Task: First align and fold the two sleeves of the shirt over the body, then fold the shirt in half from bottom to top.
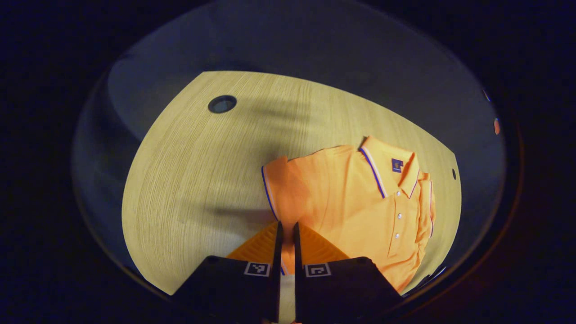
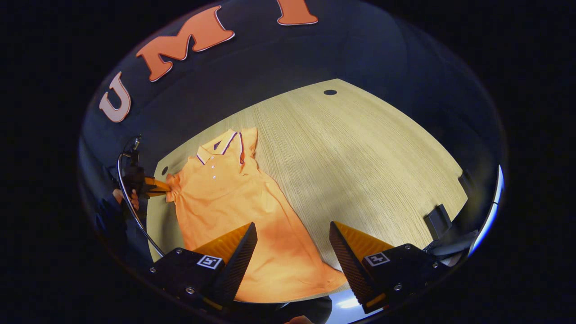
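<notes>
An orange polo shirt with a dark-and-white trimmed collar lies face up on the wooden table. In the left gripper view, my left gripper is shut on the near sleeve, and a strip of its trimmed cuff shows between the fingers. The right gripper view shows the same grip from afar: the left gripper pinches the sleeve at the shirt's left side, with a hand holding it. My right gripper stands open just above the shirt's lower part, touching nothing. The far sleeve lies beside the collar.
The table has a round cable hole and a smaller hole near the shirt's shoulder. A dark block sits at the table's right edge. Bare wood stretches to the right of the shirt.
</notes>
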Demonstrator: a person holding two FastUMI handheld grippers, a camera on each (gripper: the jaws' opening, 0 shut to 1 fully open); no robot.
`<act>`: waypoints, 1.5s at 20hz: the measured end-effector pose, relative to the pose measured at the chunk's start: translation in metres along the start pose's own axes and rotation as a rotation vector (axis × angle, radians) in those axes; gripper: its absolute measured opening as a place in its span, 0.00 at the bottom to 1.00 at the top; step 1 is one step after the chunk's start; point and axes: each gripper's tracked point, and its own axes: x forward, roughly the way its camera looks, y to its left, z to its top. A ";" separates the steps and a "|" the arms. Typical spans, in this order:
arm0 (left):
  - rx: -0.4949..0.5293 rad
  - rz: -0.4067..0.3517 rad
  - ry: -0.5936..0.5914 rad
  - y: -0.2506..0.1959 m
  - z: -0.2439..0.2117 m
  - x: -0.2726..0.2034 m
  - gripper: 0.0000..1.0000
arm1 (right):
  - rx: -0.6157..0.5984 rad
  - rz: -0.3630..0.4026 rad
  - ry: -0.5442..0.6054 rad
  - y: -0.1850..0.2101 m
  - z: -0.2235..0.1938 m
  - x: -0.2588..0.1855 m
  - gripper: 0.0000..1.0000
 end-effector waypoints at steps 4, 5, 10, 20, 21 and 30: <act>0.090 -0.015 -0.044 -0.031 0.017 -0.006 0.14 | 0.006 -0.001 -0.006 -0.007 -0.001 -0.003 0.99; 0.107 -0.022 -0.040 -0.039 0.017 -0.006 0.14 | 0.008 -0.002 -0.010 -0.007 -0.002 -0.004 0.99; 0.203 -0.058 0.001 -0.083 0.011 0.010 0.14 | 0.047 -0.031 -0.014 -0.021 -0.013 -0.011 0.99; 0.156 -0.279 0.040 -0.159 -0.011 0.016 0.30 | 0.086 -0.015 0.009 -0.028 -0.028 -0.016 0.99; 0.135 -0.311 0.046 -0.167 -0.013 0.012 0.50 | 0.078 -0.009 0.010 -0.029 -0.025 -0.015 0.98; 0.115 -0.199 -0.026 -0.137 -0.069 -0.049 0.96 | -0.131 0.070 0.030 -0.033 -0.010 0.002 0.99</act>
